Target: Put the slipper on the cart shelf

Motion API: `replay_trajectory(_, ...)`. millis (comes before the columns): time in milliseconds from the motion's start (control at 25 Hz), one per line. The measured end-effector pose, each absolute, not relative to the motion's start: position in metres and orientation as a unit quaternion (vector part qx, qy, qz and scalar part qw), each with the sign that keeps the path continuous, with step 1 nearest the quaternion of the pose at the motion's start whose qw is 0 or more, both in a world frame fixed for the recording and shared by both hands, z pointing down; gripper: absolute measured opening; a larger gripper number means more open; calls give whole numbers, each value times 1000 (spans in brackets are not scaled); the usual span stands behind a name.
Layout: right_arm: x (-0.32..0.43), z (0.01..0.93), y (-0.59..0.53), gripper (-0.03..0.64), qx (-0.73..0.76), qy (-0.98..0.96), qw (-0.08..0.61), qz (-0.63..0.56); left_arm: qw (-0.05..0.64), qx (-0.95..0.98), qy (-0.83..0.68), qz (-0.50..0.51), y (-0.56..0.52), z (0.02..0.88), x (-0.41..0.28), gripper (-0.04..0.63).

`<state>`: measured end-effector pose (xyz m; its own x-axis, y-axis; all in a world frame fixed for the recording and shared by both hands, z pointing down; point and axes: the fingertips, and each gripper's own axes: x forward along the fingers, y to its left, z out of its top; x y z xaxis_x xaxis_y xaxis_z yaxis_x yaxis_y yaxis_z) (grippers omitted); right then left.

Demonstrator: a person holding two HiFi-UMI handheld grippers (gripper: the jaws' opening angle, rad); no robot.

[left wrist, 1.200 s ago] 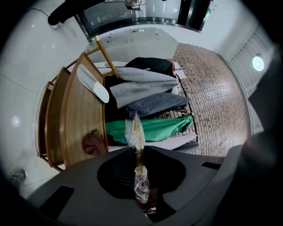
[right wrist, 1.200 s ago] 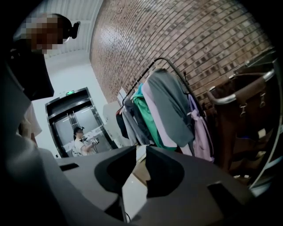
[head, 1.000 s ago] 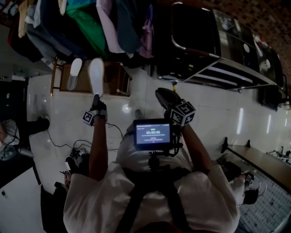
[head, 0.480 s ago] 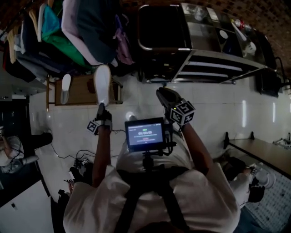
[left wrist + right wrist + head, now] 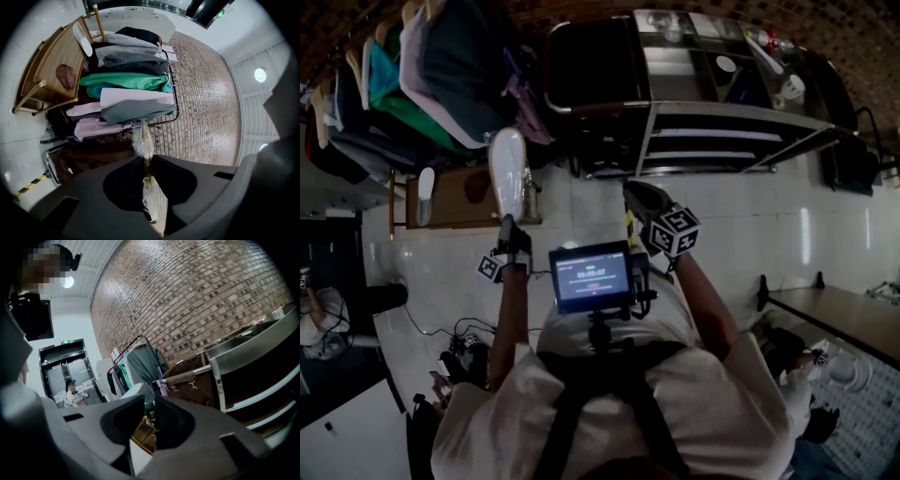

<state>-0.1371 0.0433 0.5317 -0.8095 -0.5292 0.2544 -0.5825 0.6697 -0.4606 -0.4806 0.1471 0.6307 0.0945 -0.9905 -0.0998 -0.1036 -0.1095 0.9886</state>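
Slipper [image 5: 508,173], white in head view, shows only as clear plastic [image 5: 140,138] pinched by left gripper [image 5: 146,164] in its own view

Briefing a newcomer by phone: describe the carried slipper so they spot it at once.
Find the rail of hanging clothes, then the wooden rack below it. Beside that rack's right end, a white slipper stands upright, its lower end pinched in the left claw. The other white slipper lies on the rack, untouched.
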Motion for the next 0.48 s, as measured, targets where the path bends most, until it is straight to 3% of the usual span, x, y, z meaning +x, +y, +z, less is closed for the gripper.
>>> replay_trajectory(480,-17,547,52,83,347,-891,48,288,477,615,-416,-470,119,598,-352,51)
